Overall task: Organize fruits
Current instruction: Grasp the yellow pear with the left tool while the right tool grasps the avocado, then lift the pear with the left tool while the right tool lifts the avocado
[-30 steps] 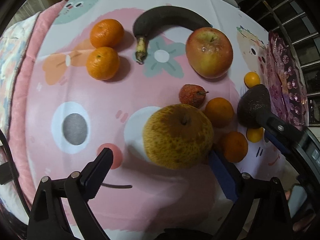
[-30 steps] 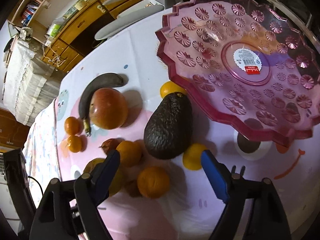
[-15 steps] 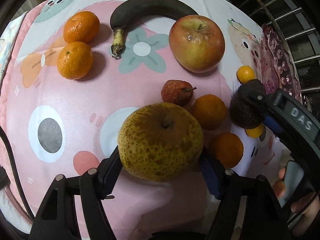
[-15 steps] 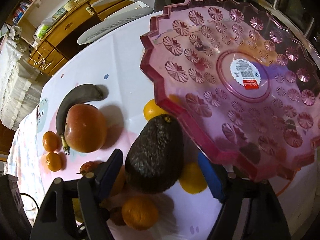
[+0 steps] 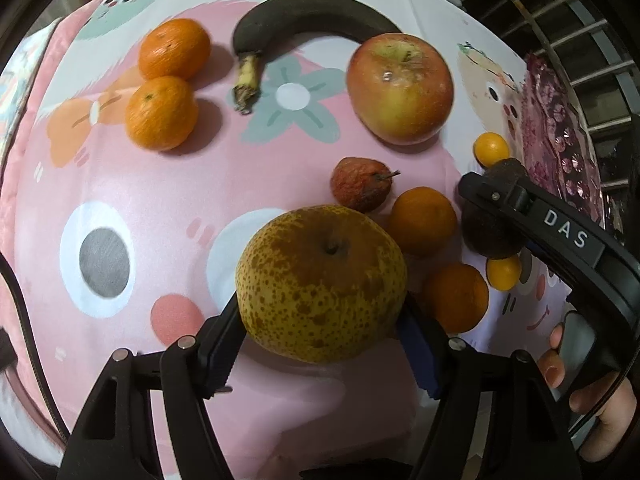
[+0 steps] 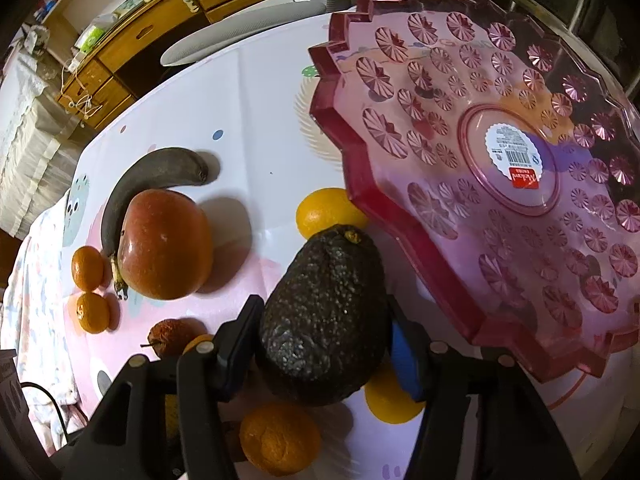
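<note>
Step in hand: both grippers take a fruit from the tablecloth (image 5: 168,208); I judge that the pink plate (image 6: 400,216) at the far right edge of the table is where they should go.

Left gripper (image 5: 320,332): its jaws stand about half open and are closed on the speckled pear (image 5: 320,284); the pads touch both flanks of it; the pear sits near the middle of the cloth.

Right gripper (image 6: 320,340): its jaws have just been closing, with the dark avocado (image 6: 324,316) between them; both pads seem to lie against its sides, at the lower half; the avocado lies just beside the plate rim.

How to do it well: lift the pear straight up, because the mandarin (image 5: 422,220) and the shrivelled red fruit (image 5: 360,189) are just beside it; the pear is round and heavy, so it can roll out of the pads.

Avocado: raise it above the rim before going sideways; two small yellow fruits (image 6: 326,210) lie close and should not be pushed.

Order: one hand at a time over the plate, I think, so the grippers do not collide.
</note>
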{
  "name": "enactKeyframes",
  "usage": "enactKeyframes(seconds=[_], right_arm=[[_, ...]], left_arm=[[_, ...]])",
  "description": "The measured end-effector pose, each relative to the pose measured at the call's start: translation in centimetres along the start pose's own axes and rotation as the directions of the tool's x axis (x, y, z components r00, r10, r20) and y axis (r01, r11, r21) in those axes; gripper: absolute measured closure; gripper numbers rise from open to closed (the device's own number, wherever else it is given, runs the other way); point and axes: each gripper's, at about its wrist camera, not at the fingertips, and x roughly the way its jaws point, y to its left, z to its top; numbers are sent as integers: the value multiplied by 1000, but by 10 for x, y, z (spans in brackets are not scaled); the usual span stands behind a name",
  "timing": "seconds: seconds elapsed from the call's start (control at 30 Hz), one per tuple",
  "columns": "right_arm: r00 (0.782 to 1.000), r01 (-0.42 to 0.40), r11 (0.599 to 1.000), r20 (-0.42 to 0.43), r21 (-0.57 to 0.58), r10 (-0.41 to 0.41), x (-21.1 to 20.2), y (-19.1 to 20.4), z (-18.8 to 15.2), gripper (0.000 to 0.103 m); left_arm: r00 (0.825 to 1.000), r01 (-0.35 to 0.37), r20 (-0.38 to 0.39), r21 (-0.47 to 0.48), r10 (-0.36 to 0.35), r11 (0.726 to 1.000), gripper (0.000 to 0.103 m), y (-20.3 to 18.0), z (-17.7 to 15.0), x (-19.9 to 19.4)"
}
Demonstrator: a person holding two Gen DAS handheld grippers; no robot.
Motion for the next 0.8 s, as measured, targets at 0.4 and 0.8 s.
enactKeyframes(seconds=[0.4, 0.8], right_arm=[[999, -38, 999, 34, -31, 39, -27, -3, -33, 44], [992, -52, 998, 113, -33, 55, -79, -10, -84, 44]], left_arm=[[994, -2, 111, -18, 4, 1000, 43, 14, -22, -49], [971, 58, 232, 26, -62, 998, 77, 31, -40, -74]])
